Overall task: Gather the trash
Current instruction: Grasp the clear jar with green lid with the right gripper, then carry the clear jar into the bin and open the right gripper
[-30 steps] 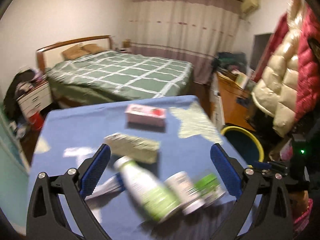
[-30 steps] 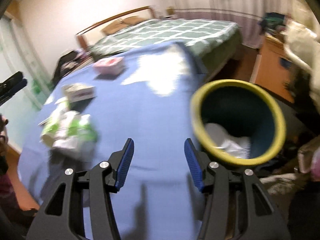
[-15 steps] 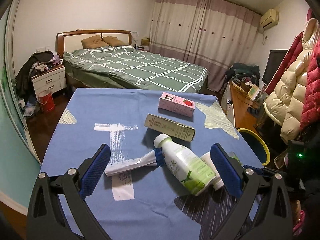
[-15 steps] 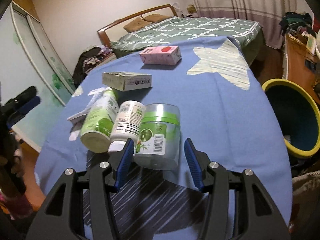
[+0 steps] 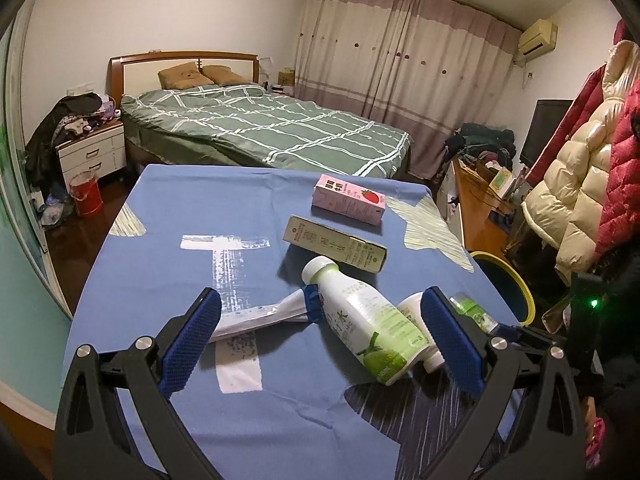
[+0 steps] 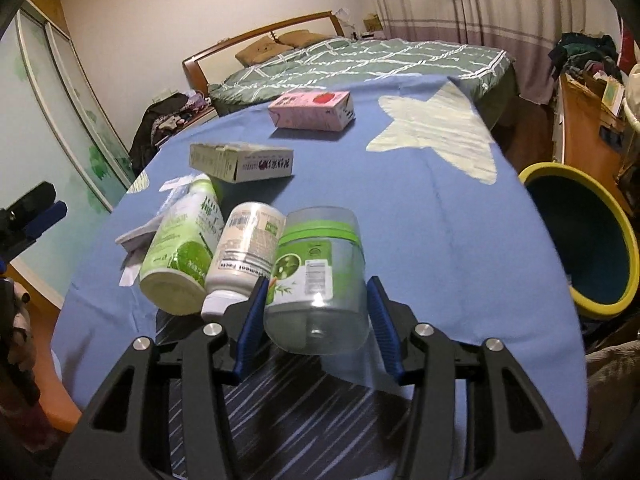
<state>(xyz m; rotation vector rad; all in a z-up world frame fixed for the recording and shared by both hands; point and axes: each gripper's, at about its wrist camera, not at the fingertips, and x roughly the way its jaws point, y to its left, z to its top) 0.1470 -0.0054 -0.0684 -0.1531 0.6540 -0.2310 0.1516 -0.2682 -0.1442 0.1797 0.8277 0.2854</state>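
Trash lies scattered on the blue tablecloth (image 6: 460, 248): clear jar (image 6: 316, 276) on its side between the right gripper's (image 6: 316, 316) spread fingers, not visibly pinched. Touching the jar's left sits a white supplement bottle (image 6: 244, 252), then a green drink bottle (image 6: 180, 252). Right of the jar, the yellow-rimmed bin (image 6: 624, 240). Left gripper (image 5: 320, 340) gapes wide, empty.

A bed (image 5: 264, 132) with a green checked cover stands against the white wall (image 5: 180, 8), a nightstand (image 5: 94, 152) beside it. Pink curtains (image 5: 404, 60) hang shut; coats (image 5: 592, 184) hang at right.
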